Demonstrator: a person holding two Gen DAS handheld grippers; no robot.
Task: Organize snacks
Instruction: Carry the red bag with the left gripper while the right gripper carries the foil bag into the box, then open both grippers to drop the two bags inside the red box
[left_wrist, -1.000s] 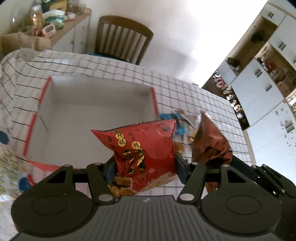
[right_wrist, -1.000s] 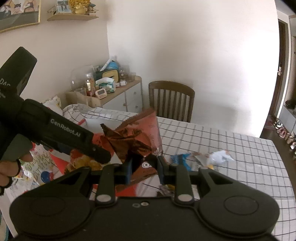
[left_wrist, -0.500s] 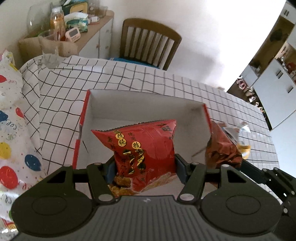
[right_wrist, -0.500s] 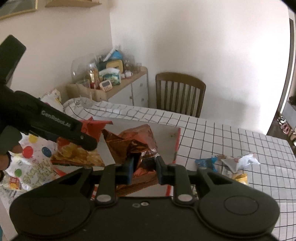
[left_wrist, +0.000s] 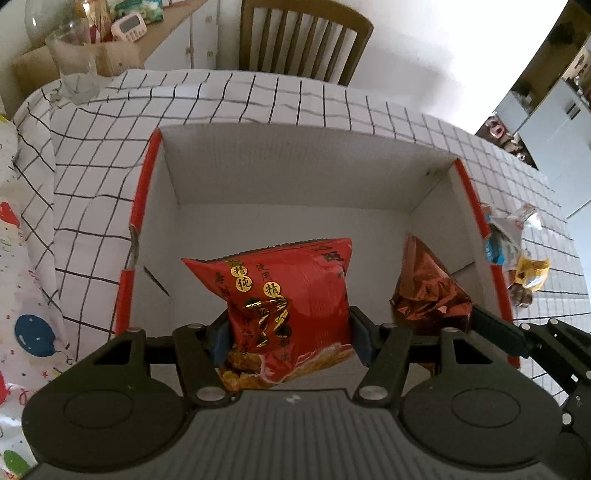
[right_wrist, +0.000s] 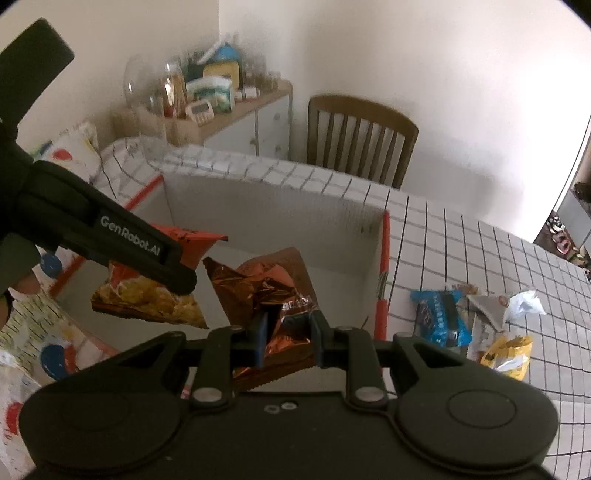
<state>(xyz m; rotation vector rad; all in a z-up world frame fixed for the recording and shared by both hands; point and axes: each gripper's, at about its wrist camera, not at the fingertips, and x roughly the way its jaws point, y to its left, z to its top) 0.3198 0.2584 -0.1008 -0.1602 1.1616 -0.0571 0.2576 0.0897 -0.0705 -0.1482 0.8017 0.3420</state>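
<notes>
Black-gridded white tablecloth under red-edged white cardboard box. Left gripper clamped on red chip bag, right gripper on crumpled copper foil packet; both above box interior.

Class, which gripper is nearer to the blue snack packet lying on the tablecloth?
Right. The right gripper, holding the copper bag, hangs just inside the box wall beside the blue snack packet. The left gripper is farther across the box.

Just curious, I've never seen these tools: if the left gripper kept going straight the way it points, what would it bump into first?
Probably the white floor of the red-edged box: the left gripper, shut on the red snack bag, points down into it. Depth is uncertain.
</notes>
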